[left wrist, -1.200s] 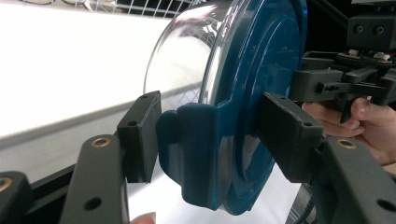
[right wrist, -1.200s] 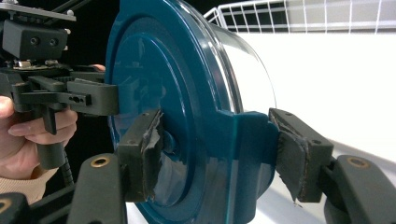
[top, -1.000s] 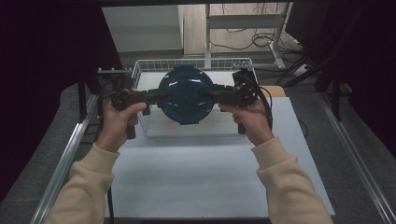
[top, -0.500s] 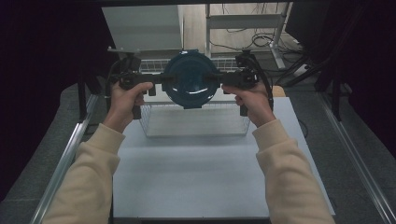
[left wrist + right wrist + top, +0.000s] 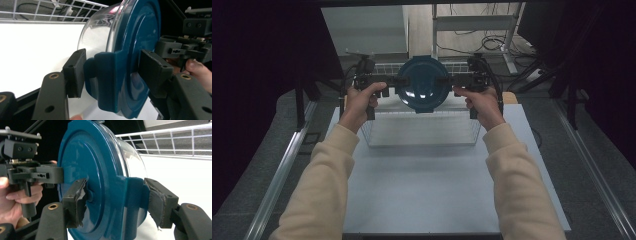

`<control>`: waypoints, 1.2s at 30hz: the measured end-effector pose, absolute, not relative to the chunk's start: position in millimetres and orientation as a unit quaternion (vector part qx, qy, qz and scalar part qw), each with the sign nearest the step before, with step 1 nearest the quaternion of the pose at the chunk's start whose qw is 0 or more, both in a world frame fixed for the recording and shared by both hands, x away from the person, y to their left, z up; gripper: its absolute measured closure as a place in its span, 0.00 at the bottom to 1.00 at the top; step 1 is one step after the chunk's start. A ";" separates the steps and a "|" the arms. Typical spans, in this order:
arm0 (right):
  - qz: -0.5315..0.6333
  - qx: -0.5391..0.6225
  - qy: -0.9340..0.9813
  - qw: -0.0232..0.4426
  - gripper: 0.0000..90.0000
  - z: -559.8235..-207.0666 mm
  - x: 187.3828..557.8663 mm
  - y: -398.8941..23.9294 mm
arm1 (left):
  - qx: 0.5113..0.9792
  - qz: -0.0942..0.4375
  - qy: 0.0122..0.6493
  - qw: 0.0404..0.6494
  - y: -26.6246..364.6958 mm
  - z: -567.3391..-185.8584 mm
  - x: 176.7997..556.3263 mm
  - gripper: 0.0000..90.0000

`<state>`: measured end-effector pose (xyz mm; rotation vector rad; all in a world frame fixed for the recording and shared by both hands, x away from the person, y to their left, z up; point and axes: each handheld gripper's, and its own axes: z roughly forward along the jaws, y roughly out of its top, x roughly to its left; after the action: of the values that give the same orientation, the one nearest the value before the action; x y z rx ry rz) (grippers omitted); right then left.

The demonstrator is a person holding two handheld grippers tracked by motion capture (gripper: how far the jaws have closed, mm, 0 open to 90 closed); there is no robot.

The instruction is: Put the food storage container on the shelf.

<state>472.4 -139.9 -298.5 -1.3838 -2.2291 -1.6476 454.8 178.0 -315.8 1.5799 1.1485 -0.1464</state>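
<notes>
A round clear container with a dark blue lid (image 5: 423, 84) hangs in the air above the far part of a wire basket (image 5: 422, 144), turned on its side with the lid facing me. My left gripper (image 5: 398, 82) is shut on the lid's left tab and my right gripper (image 5: 449, 80) on the right tab. In the left gripper view the jaws (image 5: 113, 72) clamp the blue tab, with the clear body (image 5: 100, 32) behind. The right gripper view has its jaws (image 5: 117, 201) clamped across the opposite tab of the lid (image 5: 85, 165).
The white wire basket stands at the far half of the pale table (image 5: 427, 195). Metal rails (image 5: 282, 170) run along both sides. Shelving and cables (image 5: 472, 30) lie beyond the table. Basket wires (image 5: 175, 135) show behind the container.
Both grippers have carried the container up and away from me, from just over the basket's near part to higher above its far part.
</notes>
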 end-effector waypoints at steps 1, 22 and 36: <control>-0.532 -0.447 -0.719 0.022 0.41 -298.5 472.4 -139.9 | 0.670 -0.062 0.487 0.558 178.0 -315.8 454.8 0.45; -0.549 -0.544 -0.630 0.073 0.35 -327.5 503.4 -143.6 | 0.615 -0.117 0.527 0.575 179.2 -343.0 489.9 0.41; -0.571 -0.462 -0.676 -0.059 0.20 -313.8 442.0 -161.5 | 0.647 0.017 0.494 0.581 192.0 -325.5 422.2 0.26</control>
<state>442.0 -161.5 -313.8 -1.5085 -2.2082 -1.8653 422.2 192.0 -325.5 1.5112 1.1548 0.0386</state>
